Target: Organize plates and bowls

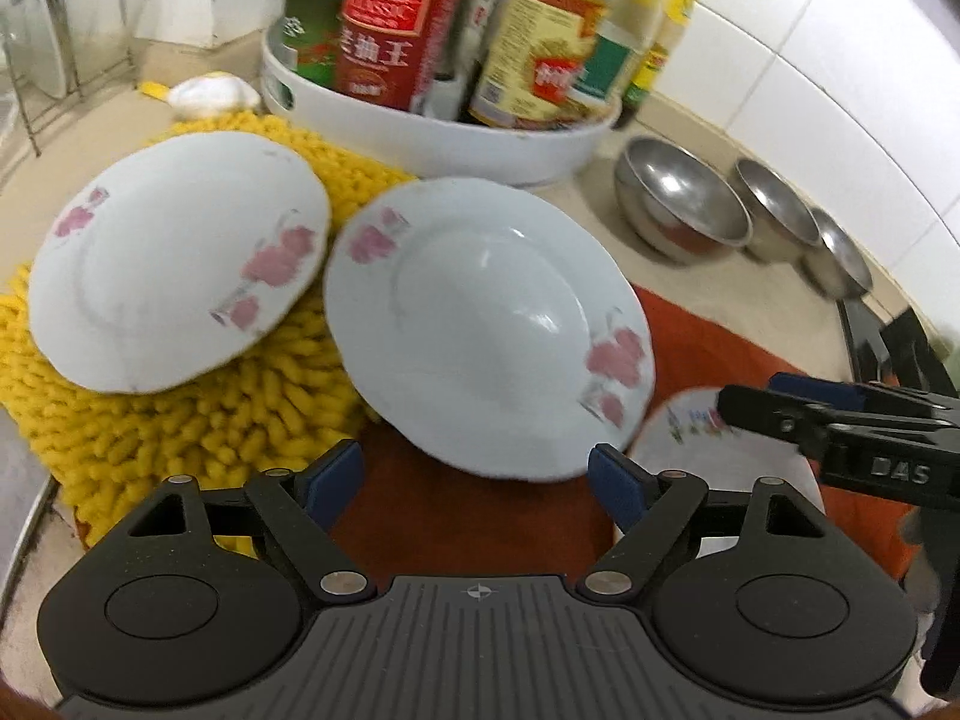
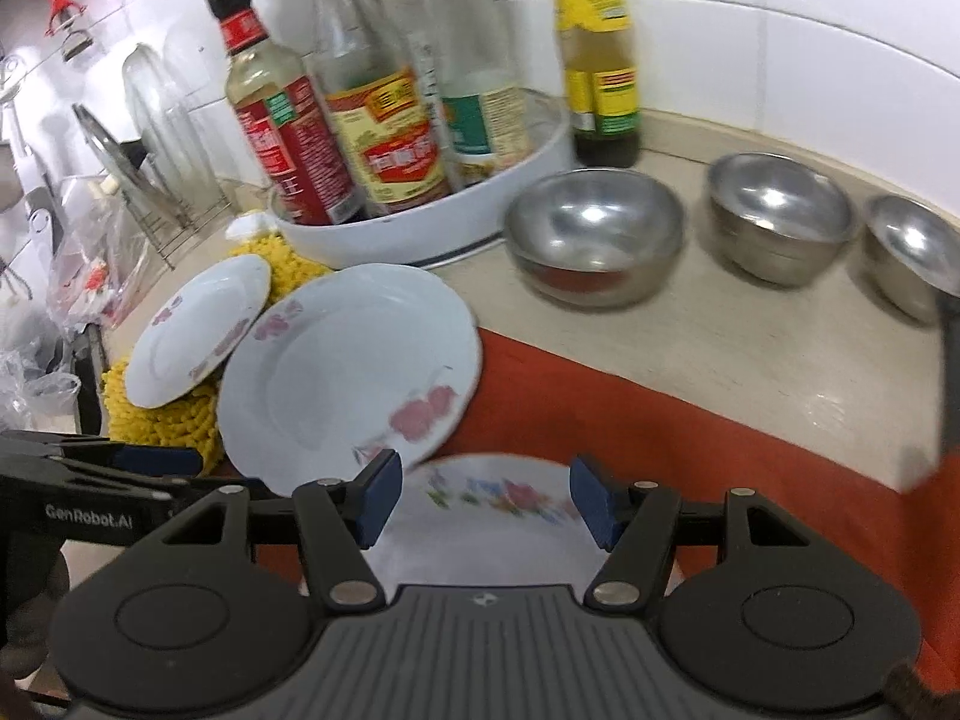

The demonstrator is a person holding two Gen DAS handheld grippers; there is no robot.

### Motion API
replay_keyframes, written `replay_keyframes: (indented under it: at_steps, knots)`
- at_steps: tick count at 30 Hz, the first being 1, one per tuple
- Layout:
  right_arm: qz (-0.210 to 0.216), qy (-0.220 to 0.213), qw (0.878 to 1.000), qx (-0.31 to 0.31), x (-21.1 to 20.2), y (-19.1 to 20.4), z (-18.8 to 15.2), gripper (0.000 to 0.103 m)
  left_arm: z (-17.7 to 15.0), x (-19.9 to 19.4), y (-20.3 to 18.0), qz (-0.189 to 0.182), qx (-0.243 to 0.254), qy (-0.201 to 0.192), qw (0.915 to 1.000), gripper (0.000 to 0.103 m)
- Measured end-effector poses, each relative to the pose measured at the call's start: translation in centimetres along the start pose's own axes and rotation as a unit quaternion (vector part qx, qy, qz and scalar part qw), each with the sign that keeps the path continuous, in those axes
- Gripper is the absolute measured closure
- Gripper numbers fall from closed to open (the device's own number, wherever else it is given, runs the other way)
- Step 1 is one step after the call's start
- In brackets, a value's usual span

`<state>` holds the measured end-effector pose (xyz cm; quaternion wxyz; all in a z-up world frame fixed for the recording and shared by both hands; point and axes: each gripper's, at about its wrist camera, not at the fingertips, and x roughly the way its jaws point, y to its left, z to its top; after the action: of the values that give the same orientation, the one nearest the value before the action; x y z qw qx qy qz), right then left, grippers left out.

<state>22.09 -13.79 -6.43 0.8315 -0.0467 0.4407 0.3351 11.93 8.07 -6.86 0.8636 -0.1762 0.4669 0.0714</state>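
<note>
Two white plates with pink flowers lie on the counter: one (image 1: 174, 258) (image 2: 195, 330) on a yellow mat, one (image 1: 486, 324) (image 2: 348, 372) partly on a red cloth. A third plate with coloured flowers (image 1: 690, 426) (image 2: 498, 516) lies on the red cloth nearest me. Three steel bowls (image 1: 684, 204) (image 2: 594, 234) stand in a row at the right. My left gripper (image 1: 477, 483) is open and empty, just short of the middle plate. My right gripper (image 2: 486, 498) is open and empty above the third plate; it also shows in the left wrist view (image 1: 798, 414).
A white round tray (image 1: 432, 126) (image 2: 420, 222) with several sauce bottles stands behind the plates. A dish rack (image 1: 42, 42) (image 2: 150, 180) is at the far left. One bottle (image 2: 600, 60) stands by the tiled wall. A plastic bag (image 2: 36, 384) lies left.
</note>
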Motion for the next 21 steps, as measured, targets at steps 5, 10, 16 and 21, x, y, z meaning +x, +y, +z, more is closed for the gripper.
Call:
replay_keyframes:
  at_steps: [5, 10, 16, 21]
  knots:
    - [0.011, 0.017, 1.0, 0.004, 2.5, 0.5, 1.3, 0.045, 0.8, 0.6, 0.6, -0.006, -0.006, -0.001, 1.0, 0.016]
    - [0.01, 0.021, 1.0, 0.001, 4.2, 0.7, 2.4, 0.045, 1.7, 1.8, 0.7, -0.012, -0.005, 0.002, 0.9999, 0.016]
    - [0.017, 0.041, 0.999, 0.014, 6.4, 0.3, 3.4, 0.045, 2.7, 3.2, 1.4, -0.011, -0.004, 0.009, 0.9999, 0.016]
    - [0.036, 0.048, 0.998, 0.004, 7.9, 0.9, 4.1, 0.043, 3.7, 4.0, 1.7, -0.015, -0.013, 0.014, 0.9997, 0.015]
